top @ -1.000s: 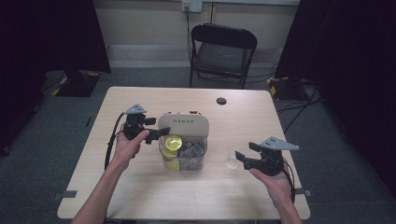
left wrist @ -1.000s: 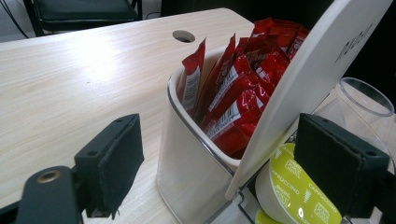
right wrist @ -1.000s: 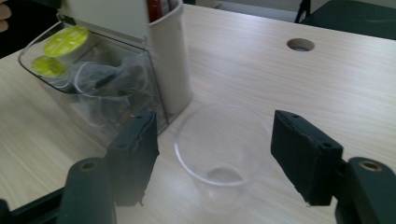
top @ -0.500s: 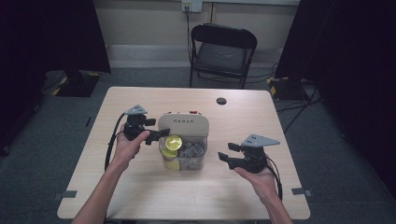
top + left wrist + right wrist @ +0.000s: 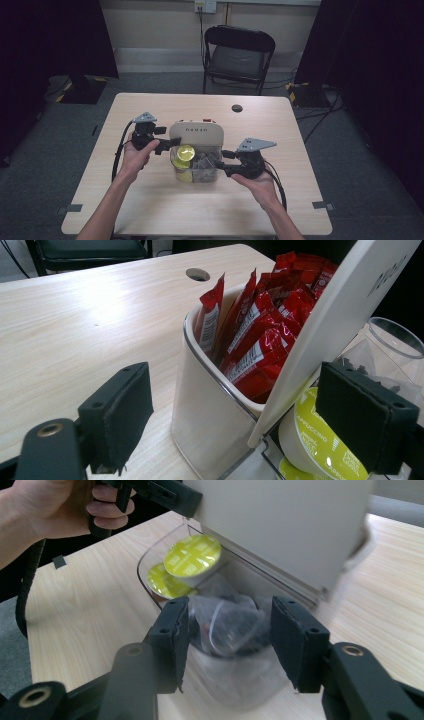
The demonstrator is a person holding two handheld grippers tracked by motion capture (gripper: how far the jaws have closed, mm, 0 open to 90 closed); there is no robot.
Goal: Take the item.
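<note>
On the left, the left gripper (image 5: 167, 145) reaches in from the left of the light wooden worktop (image 5: 150, 210), jaws spread wide around the corner of the cream-white plastic organiser (image 5: 196, 134) at mid-worktop. From the left gripper view, red sachets (image 5: 260, 340) stand upright in its rounded bin, tops pointing up, lower halves hidden by the wall. The flat white panel (image 5: 330, 325) leans, cutting across the frame. Below it, yellow-green capsules (image 5: 185, 152) lie foil side up; the lower one is half hidden. In the clear tub (image 5: 235, 630), dark items in clear wrapping are too blurred to make out. On the right, the right gripper (image 5: 223, 163) sits at that tub, jaws parted wide, grasping nothing.
</note>
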